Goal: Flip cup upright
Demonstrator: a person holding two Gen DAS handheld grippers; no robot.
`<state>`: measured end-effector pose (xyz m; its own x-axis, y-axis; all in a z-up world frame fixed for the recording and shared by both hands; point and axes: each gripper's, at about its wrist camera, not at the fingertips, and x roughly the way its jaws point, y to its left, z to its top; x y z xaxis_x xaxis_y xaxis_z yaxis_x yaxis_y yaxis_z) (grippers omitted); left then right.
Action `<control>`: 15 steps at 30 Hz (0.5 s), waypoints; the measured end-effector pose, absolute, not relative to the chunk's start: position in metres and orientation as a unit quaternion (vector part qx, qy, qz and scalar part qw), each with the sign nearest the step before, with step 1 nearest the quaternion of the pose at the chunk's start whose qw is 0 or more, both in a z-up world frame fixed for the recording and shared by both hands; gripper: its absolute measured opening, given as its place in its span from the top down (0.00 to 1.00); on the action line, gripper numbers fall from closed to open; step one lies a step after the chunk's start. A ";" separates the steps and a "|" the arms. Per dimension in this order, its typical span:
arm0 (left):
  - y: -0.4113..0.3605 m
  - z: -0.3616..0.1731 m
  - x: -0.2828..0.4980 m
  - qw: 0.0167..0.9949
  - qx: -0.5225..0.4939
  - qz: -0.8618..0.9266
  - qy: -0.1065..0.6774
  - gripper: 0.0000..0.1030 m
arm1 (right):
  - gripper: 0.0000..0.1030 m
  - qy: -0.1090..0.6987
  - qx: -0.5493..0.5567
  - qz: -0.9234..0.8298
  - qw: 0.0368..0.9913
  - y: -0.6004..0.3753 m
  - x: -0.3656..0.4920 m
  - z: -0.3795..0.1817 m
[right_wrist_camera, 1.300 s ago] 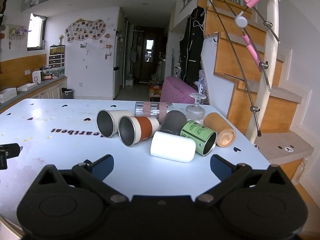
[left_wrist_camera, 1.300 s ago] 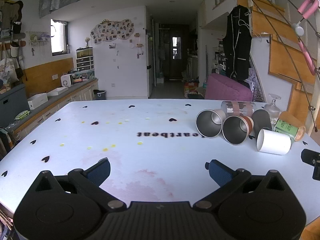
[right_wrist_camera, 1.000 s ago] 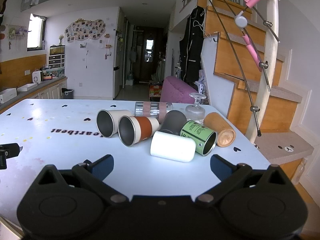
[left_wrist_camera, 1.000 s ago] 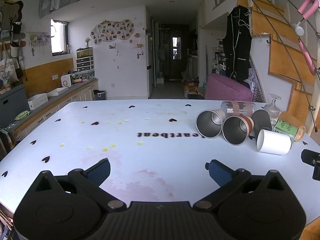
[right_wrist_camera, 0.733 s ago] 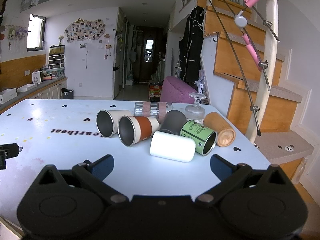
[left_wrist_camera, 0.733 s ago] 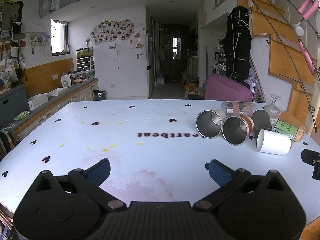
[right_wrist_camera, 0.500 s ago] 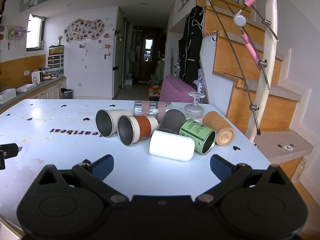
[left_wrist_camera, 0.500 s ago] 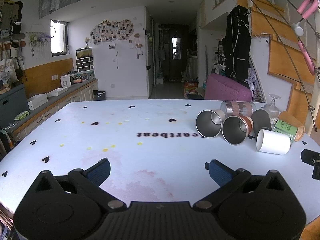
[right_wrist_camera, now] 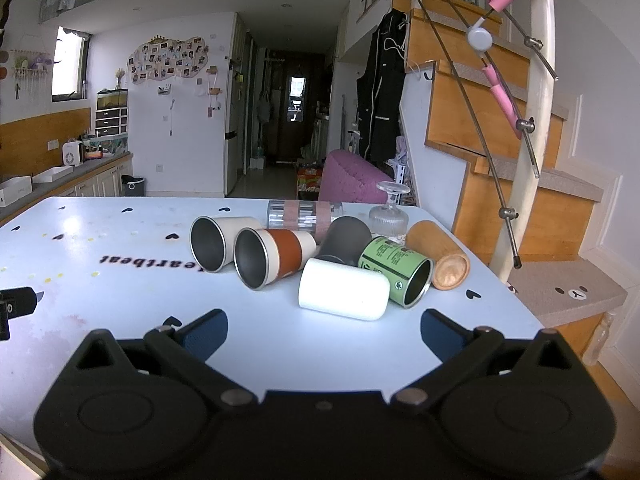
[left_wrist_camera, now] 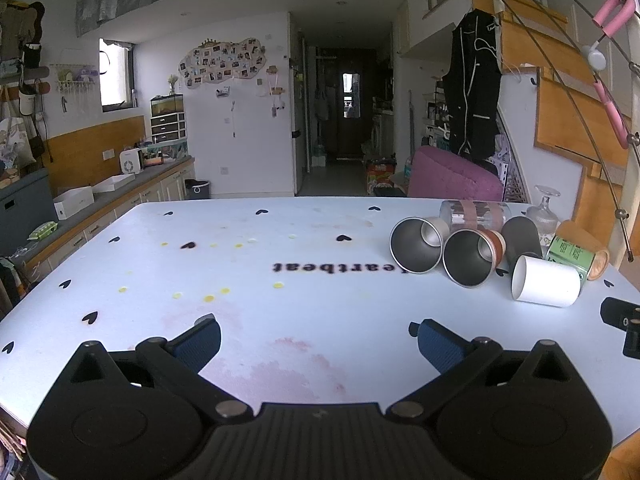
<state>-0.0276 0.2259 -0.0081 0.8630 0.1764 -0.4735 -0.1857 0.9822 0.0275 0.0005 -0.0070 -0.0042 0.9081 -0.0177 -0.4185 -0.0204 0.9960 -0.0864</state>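
Several cups lie on their sides in a cluster on the white table (right_wrist_camera: 120, 280). Nearest is a white cup (right_wrist_camera: 344, 294), also in the left wrist view (left_wrist_camera: 546, 286). Behind it lie a green cup (right_wrist_camera: 394, 270), a wooden cup (right_wrist_camera: 440, 254), a dark grey cup (right_wrist_camera: 348, 240), a cup with a rust-brown band (right_wrist_camera: 272, 258) and a cream steel cup (right_wrist_camera: 218, 242). My right gripper (right_wrist_camera: 324, 330) is open and empty, just short of the white cup. My left gripper (left_wrist_camera: 316, 340) is open and empty over the table, left of the cluster.
A clear tumbler with pink bands (right_wrist_camera: 304, 214) lies behind the cups, and a glass goblet (right_wrist_camera: 390, 210) stands upside down. The table's right edge is close to the cluster, with a staircase (right_wrist_camera: 520, 184) and railing beyond. A kitchen counter (left_wrist_camera: 100, 200) runs along the left.
The right gripper has shifted very slightly, so the cups sit a touch lower and left in its view. The left gripper has not moved. Both stay open.
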 end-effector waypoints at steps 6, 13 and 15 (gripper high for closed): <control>0.226 -0.008 -0.028 0.965 -0.009 0.094 0.244 0.00 | 0.00 0.214 -0.044 0.001 0.976 -0.007 0.000 -0.004; 0.225 -0.009 -0.027 0.965 -0.009 0.094 0.245 0.00 | 0.00 0.214 -0.044 0.001 0.976 -0.007 0.001 -0.004; 0.225 -0.009 -0.027 0.965 -0.009 0.094 0.244 0.00 | 0.00 0.214 -0.045 0.001 0.976 -0.007 0.000 -0.004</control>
<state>-0.0271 0.2253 -0.0087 0.8629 0.1763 -0.4736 -0.1855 0.9823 0.0277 0.0005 -0.0073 -0.0041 0.9082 -0.0176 -0.4181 -0.0207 0.9960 -0.0868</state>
